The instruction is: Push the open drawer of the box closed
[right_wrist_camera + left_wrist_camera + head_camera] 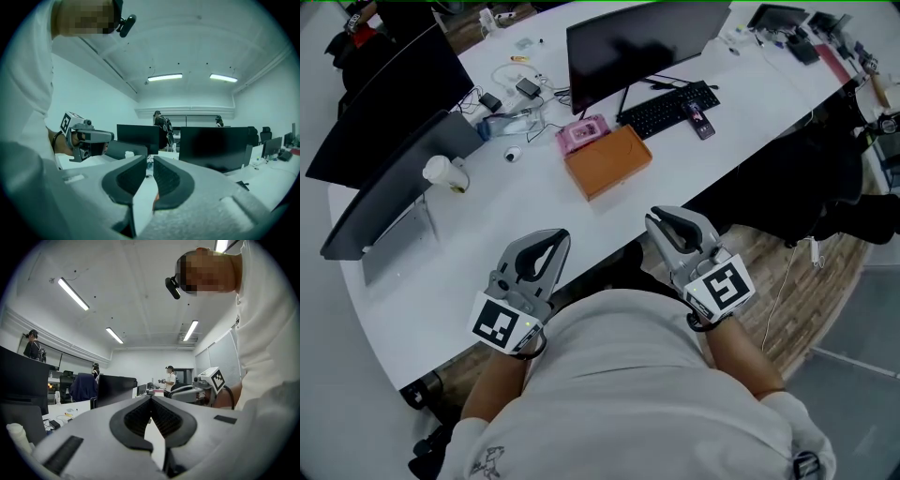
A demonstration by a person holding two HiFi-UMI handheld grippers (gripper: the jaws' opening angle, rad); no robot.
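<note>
An orange-brown box [609, 162] lies mid-table in the head view, with a pink part [584, 133] at its far end. I cannot tell whether that part is the drawer. Both grippers hover near the table's front edge, close to the person's body and well short of the box. My left gripper [558, 236] points level, its jaws meeting at the tips [151, 397] with nothing between them. My right gripper [655, 218] is to its right. A narrow gap shows between its jaws [150, 158], and nothing is in it. Each gripper view shows the other gripper [199, 389] [89, 139] alongside.
A black monitor [642, 42], keyboard [667, 108] and phone [700, 120] stand behind the box. At the left are two dark screens [394, 178], a paper cup [441, 171] and cables [516, 89]. A black chair [806, 178] is at the right. People stand far back in the room.
</note>
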